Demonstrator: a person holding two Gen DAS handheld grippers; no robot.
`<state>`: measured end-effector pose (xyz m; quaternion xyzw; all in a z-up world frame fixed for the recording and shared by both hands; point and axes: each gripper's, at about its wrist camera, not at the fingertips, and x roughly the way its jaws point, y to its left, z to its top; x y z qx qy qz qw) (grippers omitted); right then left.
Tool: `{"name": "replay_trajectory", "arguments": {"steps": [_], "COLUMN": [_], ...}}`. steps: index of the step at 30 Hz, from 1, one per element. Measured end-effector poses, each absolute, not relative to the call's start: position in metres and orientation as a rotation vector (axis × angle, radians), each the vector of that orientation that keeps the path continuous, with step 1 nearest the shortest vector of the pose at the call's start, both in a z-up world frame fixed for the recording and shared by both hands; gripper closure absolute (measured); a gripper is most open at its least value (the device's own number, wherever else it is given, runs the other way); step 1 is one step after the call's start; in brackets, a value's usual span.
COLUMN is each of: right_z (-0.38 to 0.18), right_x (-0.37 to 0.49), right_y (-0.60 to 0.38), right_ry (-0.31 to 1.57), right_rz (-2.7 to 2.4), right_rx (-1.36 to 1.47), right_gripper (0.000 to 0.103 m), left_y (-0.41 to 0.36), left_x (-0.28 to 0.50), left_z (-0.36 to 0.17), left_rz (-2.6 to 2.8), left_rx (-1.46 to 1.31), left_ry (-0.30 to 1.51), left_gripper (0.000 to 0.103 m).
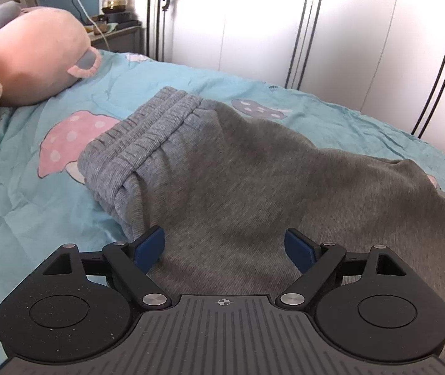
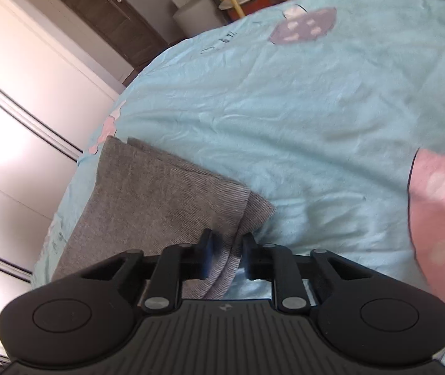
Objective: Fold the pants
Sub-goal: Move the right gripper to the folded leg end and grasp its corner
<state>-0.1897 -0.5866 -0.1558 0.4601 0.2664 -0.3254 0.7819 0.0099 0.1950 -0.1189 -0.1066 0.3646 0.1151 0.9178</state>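
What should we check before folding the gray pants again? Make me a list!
1. Left gripper open over the pants: ok.
2. Right gripper closed on the leg ends: ok; cloth sits between its fingers.
3. Waistband layers stacked: ok.
4. Fabric smooth: not ok, it bulges.
5. Plush toy away from the pants: ok.
6. Leg hems lined up: cannot tell.

free: blue bedspread (image 2: 300, 109) beside pants (image 1: 238, 181) | obstacle: plush toy (image 1: 32, 59)
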Motion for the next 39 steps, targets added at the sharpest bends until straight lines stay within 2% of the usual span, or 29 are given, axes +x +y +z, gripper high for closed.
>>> {"name": "replay_trajectory", "arguments": {"steps": [6,8,11,19,22,23,29,33,37,39], "right_z": [-0.160,-0.161,-0.160,-0.157,-0.156,-0.157,-0.169,-0.177,-0.179,-0.180], "right_x": [-0.189,-0.189,-0.187,-0.180,-0.180,-0.181,-0.193,-0.198,-0.207,-0.210], "right_y": [-0.592,-0.595,-0.593,-0.589,-0.588,-0.588,-0.600,-0.604,-0.606,-0.608], "right_ry": [0.564,0.554,0.549,0.569,0.573,0.567,0.494,0.440,0.378,0.380], "right_rz": [-0.681,-0.674,-0.661,-0.675,-0.673,-0.666,-0.638,-0.623,-0.584,-0.596], "right_rx": [1.029,1.056,1.049,1.009,0.978,0.983,1.142,1.214,1.276,1.294], "right_gripper": [0.078,0.070,0.065,0.066,0.084,0.084,0.076,0.075,0.066,0.065], "left_y": [0.195,0.195,0.195,0.195,0.196,0.196,0.197,0.198,0.201,0.201], "left_x": [0.010,0.009,0.009,0.010,0.010,0.010,0.011,0.010,0.009,0.010], "left_z": [-0.120,-0.120,-0.121,-0.121,-0.121,-0.121,-0.124,-0.124,-0.123,-0.123], "left_rz": [0.238,0.236,0.235,0.236,0.236,0.236,0.242,0.244,0.245,0.246], "left_rx": [-0.219,-0.218,-0.220,-0.222,-0.224,-0.226,-0.236,-0.247,-0.264,-0.267], "left_ry": [0.755,0.758,0.762,0.765,0.767,0.768,0.785,0.781,0.779,0.781], "left_gripper": [0.014,0.014,0.013,0.013,0.013,0.013,0.010,0.010,0.010,0.010]}}
